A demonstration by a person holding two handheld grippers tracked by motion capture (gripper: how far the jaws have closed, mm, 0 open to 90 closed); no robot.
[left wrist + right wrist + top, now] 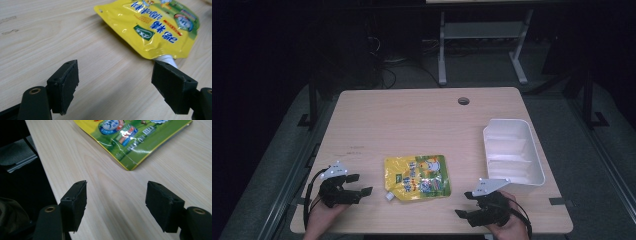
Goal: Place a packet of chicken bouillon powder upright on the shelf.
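A yellow and green spouted pouch (pixel 417 177) lies flat near the front middle of the wooden table (pixel 412 120), its white spout at the lower left corner. My left gripper (pixel 361 184) rests open to the pouch's left, jaws pointing toward it. In the left gripper view the pouch (pixel 160 27) lies ahead and its white spout (pixel 168 60) sits just beyond the right pad (pixel 172 87). My right gripper (pixel 464 204) is open at the front right, a little right of the pouch. In the right gripper view the pouch's corner (pixel 132 142) lies ahead of the empty jaws.
A white plastic tray (pixel 512 152) stands empty at the right side of the table, just beyond the right gripper. A round cable hole (pixel 463 101) is in the far part of the tabletop. A white desk frame (pixel 482 40) stands behind the table.
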